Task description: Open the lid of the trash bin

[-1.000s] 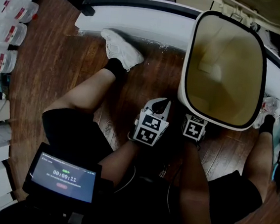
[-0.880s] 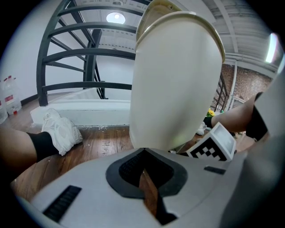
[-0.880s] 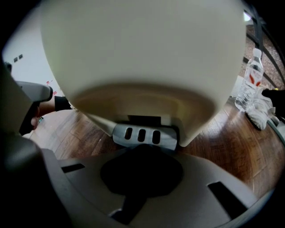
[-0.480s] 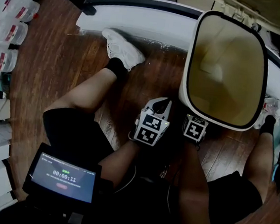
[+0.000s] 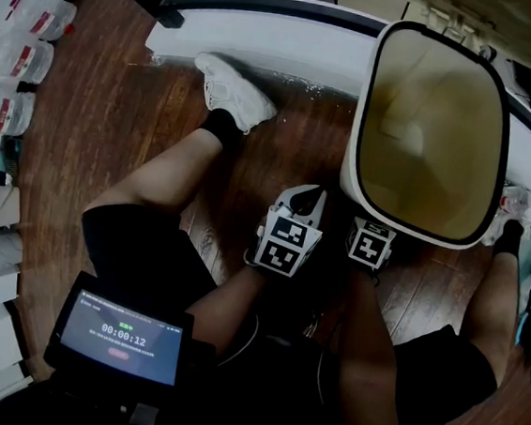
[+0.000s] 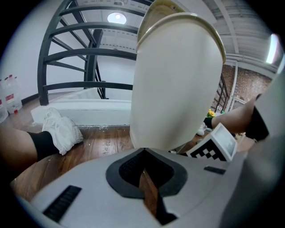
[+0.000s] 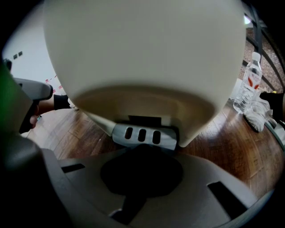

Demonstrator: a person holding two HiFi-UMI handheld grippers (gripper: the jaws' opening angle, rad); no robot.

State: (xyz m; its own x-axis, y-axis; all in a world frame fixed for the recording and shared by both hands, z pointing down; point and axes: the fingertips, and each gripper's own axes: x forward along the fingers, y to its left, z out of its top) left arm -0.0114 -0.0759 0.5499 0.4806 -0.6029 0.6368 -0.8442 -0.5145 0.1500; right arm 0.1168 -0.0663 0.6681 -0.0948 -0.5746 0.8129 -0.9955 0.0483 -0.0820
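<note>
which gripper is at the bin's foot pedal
The right gripper: the grey pedal sits right in front of it. The left gripper faces only the plain cream wall of the trash bin.

Head view looks steeply down; both gripper views sit low, close against the trash bin (image 6: 176, 84).

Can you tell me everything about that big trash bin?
The trash bin is tall, smooth and cream-white, like plastic, with rounded corners and a wider top. It stands upright on the wooden floor in front of the seated person. From above you look straight into its yellowish inside, ringed by a dark line, so the top is open; the lid looks swung up behind. At the bottom front is a grey pedal with three slots, and the shut right gripper sits right at it.
</note>
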